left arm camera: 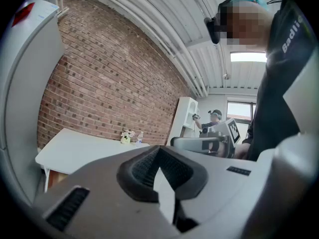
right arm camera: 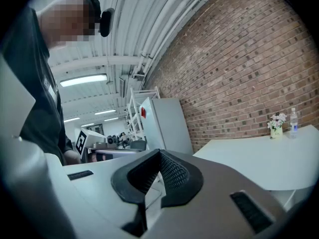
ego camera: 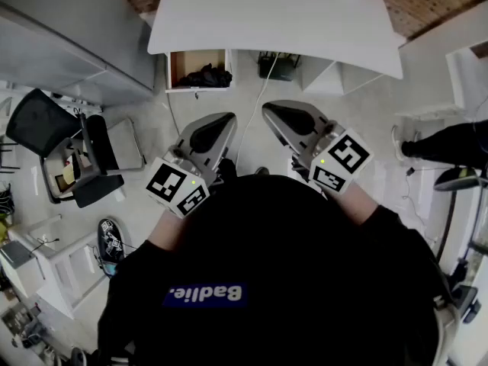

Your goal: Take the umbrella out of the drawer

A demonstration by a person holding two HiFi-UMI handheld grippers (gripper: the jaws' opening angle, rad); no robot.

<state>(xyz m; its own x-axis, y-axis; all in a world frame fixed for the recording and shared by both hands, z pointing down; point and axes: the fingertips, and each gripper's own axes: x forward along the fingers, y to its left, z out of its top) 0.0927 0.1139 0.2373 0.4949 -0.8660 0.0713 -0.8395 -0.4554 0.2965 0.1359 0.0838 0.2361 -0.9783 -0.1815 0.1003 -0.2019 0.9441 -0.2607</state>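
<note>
1. Umbrella (ego camera: 206, 76): a black, crumpled-looking bundle that lies inside the open, wood-lined drawer (ego camera: 183, 61). Its details are too small to make out.
2. The drawer is pulled out from under the near left edge of the white rectangular worktop (ego camera: 282, 14), well ahead of both grippers.
3. The left gripper (ego camera: 219, 125), grey with a black-and-white marker cube at its rear, is held level in front of the person's black sweater (ego camera: 305, 265). It points towards the drawer and touches nothing.
4. In its own view the left gripper (left arm camera: 159, 151) has its jaws pressed together. The black ribbed pads meet at the tips and nothing sits between them.
5. The right gripper (ego camera: 276, 114) is just beside the left, angled slightly inward, also clear of every object.
6. In the right gripper view the right gripper (right arm camera: 159, 156) likewise has its jaws pressed together, with nothing pinched.
7. A thin white cable (ego camera: 255, 105) runs across the floor from under the worktop towards the person.
8. A black mesh office chair (ego camera: 46, 120) stands to the left of the scene.
9. A small vase of pale flowers (right arm camera: 275, 122) and a clear plastic bottle (right arm camera: 294, 118) stand at the far end of the worktop, against the red brick wall (right arm camera: 249, 68).
</note>
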